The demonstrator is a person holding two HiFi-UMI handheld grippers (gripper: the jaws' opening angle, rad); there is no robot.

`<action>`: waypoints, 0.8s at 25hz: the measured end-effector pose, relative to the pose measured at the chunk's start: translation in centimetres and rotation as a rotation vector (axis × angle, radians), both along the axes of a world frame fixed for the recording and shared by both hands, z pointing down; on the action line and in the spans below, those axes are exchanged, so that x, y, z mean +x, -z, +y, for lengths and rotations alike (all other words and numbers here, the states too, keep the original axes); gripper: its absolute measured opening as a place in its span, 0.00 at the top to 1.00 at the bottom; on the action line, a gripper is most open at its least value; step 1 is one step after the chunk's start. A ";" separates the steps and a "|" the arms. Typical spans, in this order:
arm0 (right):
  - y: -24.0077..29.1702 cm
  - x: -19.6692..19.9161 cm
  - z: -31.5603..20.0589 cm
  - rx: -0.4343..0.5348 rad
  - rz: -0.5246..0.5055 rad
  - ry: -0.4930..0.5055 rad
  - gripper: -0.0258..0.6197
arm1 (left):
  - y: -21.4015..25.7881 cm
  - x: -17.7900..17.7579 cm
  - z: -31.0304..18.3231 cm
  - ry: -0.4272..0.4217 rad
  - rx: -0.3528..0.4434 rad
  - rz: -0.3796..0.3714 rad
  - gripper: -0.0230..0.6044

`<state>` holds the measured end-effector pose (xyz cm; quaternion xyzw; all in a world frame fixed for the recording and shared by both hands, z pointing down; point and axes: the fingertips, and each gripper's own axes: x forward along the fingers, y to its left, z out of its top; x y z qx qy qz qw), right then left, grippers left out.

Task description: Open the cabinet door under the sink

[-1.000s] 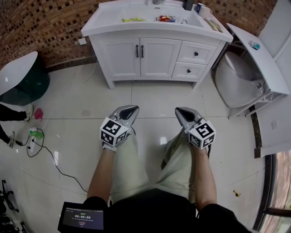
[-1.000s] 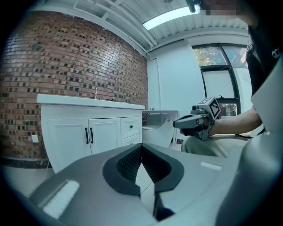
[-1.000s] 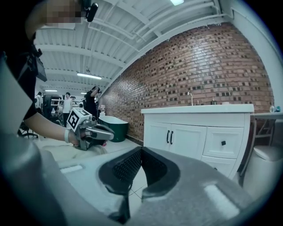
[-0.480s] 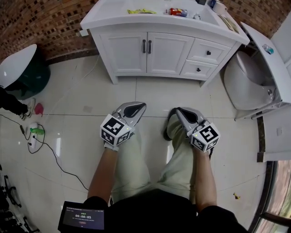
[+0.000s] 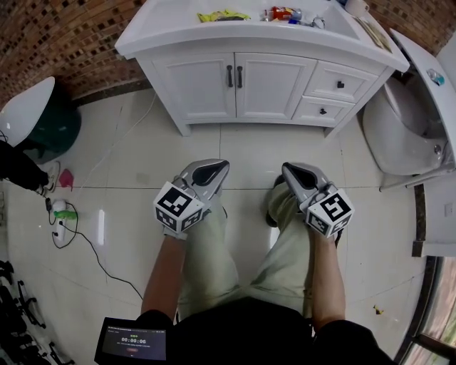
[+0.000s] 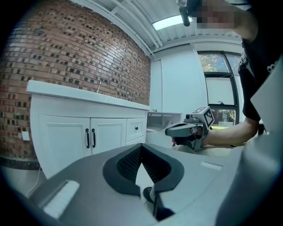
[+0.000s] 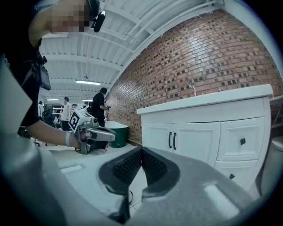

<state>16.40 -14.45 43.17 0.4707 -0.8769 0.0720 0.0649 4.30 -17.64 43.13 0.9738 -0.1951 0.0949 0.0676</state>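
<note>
A white vanity cabinet (image 5: 214,85) stands against the brick wall, its two doors shut, with two dark vertical handles (image 5: 234,76) side by side at the middle. The handles (image 6: 90,138) show in the left gripper view, and the same handles (image 7: 172,140) in the right gripper view. My left gripper (image 5: 218,167) is held over the floor well short of the cabinet, shut and empty. My right gripper (image 5: 292,170) is level with it, a little to the right, also shut and empty. Each gripper (image 6: 177,130) shows in the other's view, the left gripper (image 7: 106,130) among them.
Two drawers (image 5: 335,85) sit right of the doors. A toilet (image 5: 406,128) stands at the right. A white-topped green tub (image 5: 35,117) is at the left, with a cable (image 5: 92,249) and a plug strip on the tile floor. Small items lie on the countertop (image 5: 221,16).
The view has moved nearer the cabinet, which now sits higher and larger in the frame. Both grippers stay shut and keep their places in front of the person's legs.
</note>
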 end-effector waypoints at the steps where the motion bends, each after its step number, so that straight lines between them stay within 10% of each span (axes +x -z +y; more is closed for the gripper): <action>1: -0.1 -0.1 -0.4 -0.001 0.006 -0.002 0.97 | 0.0 0.0 -0.4 -0.002 -0.002 0.002 0.94; 20: -0.7 1.0 -1.8 -0.028 0.017 -0.019 0.97 | -0.5 0.1 -4.1 0.061 -0.072 0.013 0.94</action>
